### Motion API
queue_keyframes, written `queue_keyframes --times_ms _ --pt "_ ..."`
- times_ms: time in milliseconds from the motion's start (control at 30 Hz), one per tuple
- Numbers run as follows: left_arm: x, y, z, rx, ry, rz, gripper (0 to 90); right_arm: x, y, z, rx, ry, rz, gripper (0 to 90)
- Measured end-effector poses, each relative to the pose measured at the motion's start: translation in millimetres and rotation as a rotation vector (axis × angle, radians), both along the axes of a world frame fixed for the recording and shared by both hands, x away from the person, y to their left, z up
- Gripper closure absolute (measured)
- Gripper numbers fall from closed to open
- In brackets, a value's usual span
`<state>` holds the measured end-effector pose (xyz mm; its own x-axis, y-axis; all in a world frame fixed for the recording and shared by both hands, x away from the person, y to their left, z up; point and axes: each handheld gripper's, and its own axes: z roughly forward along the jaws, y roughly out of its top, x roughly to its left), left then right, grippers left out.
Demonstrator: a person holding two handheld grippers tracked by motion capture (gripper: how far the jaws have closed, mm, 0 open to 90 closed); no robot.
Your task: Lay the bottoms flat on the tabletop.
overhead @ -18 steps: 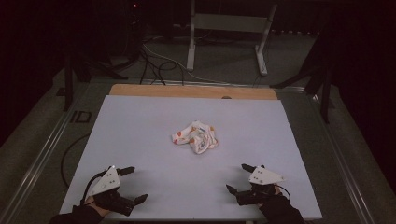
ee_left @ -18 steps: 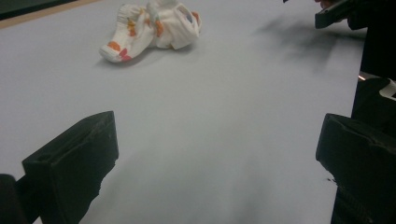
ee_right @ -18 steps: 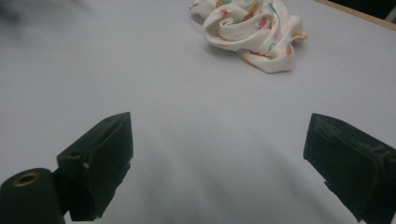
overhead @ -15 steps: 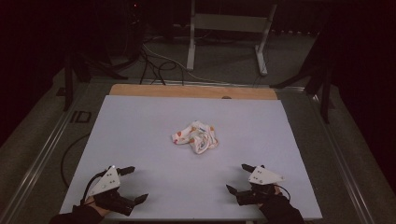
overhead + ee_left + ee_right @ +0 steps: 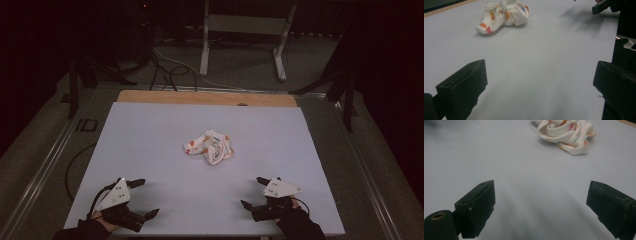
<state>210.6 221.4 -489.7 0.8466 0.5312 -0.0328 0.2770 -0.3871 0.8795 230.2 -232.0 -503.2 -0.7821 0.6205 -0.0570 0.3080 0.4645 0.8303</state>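
While the crumpled cloth (image 5: 209,147) is lying mid-table (image 5: 150,130) (untouched), the left hand-held gripper (image 5: 144,198) and right hand-held gripper (image 5: 254,192) are hovering nearby, jaws spread.

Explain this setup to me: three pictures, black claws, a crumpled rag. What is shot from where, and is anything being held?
No robot arm here: a person holds a two-jaw gripper in each hand. The high view looks down on the table from above the person's side; the left gripper is near the bottom left, the right gripper near the bottom right. The other two pictures come from cameras riding on each gripper, looking along its own black jaws. Those jaws stand wide apart with bare table between them, so nothing is held. Lying mid-table, away from both grippers, is a crumpled white cloth with orange and pink spots, also seen in the left gripper view and the right gripper view.
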Motion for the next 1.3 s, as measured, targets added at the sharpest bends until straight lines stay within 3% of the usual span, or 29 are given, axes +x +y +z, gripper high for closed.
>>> queue_keyframes --times_ms 167,533,667,700,1167,1300 --pt "-2.0 -3.5 1.0 -0.002 0.007 -0.019 0.0 -3.3 8.4 1.2 -0.042 0.010 0.039 8.8" --pt "0.5 -19.5 10.8 0.004 0.018 -0.084 0.0 -12.7 20.0 25.4 -0.008 0.005 0.102 9.1" --pt "7.8 -20.8 14.9 -0.007 0.031 -0.088 0.1 -7.3 20.9 36.7 0.013 0.001 0.087 9.2" --pt "11.8 -20.5 18.0 -0.006 0.028 -0.081 0.0 -3.1 20.7 42.2 0.043 0.007 0.081 9.2" --pt "38.4 -24.8 45.8 -0.018 -0.011 -0.061 0.1 23.3 31.0 69.1 0.049 -0.041 0.066 9.2" --pt "50.8 -32.3 54.4 -0.035 -0.023 -0.054 0.1 42.1 34.7 77.3 0.053 -0.055 0.050 9.2"
